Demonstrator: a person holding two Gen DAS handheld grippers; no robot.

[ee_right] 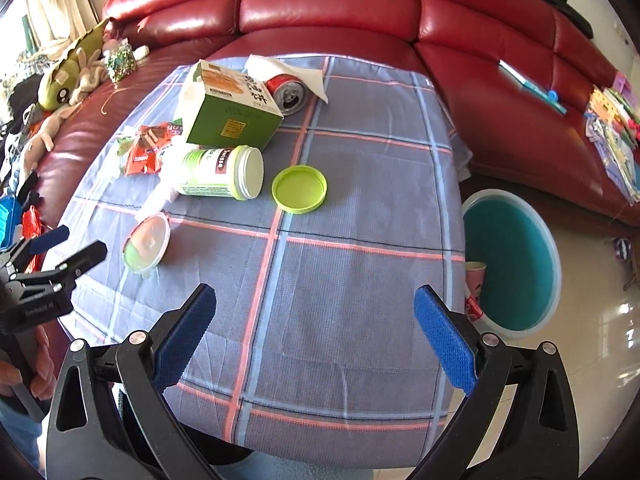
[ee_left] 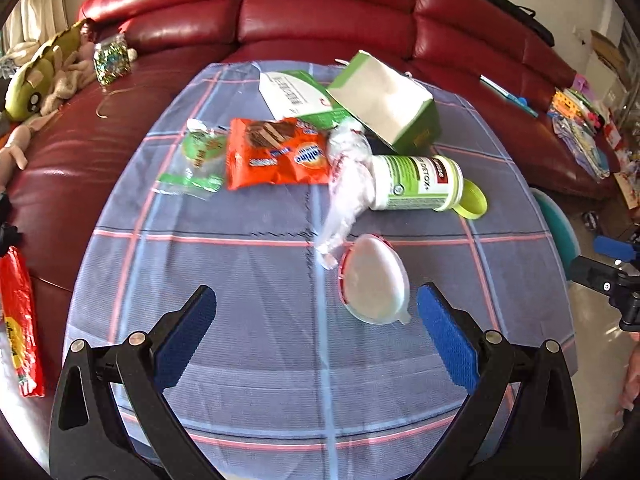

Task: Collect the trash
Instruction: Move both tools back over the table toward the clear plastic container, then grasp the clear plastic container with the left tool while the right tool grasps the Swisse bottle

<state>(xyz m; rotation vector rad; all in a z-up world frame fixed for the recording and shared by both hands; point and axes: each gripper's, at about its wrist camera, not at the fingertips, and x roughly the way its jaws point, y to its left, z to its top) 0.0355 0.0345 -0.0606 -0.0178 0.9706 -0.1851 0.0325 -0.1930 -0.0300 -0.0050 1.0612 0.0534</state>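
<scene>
Trash lies on a checked tablecloth (ee_left: 248,272): a round plastic container lid (ee_left: 374,280), a clear crumpled bag (ee_left: 348,184), an orange snack wrapper (ee_left: 276,152), a green wrapper (ee_left: 200,160), a tipped white-and-green bottle (ee_left: 416,182), its lime cap (ee_right: 299,189), a green carton (ee_left: 384,104) and a red drink can (ee_right: 287,93). My left gripper (ee_left: 316,336) is open, its right pad just beside the container lid. My right gripper (ee_right: 316,336) is open over bare cloth, well short of the lime cap. The left gripper (ee_right: 60,248) also shows at the right wrist view's left edge.
A red leather sofa (ee_right: 328,12) wraps behind the table, with plush toys (ee_left: 36,84) and a glitter jar (ee_left: 112,60) on its left. A teal-lined bin (ee_right: 512,264) with a paper cup (ee_right: 475,276) stands on the floor to the right. A red packet (ee_left: 20,320) lies at left.
</scene>
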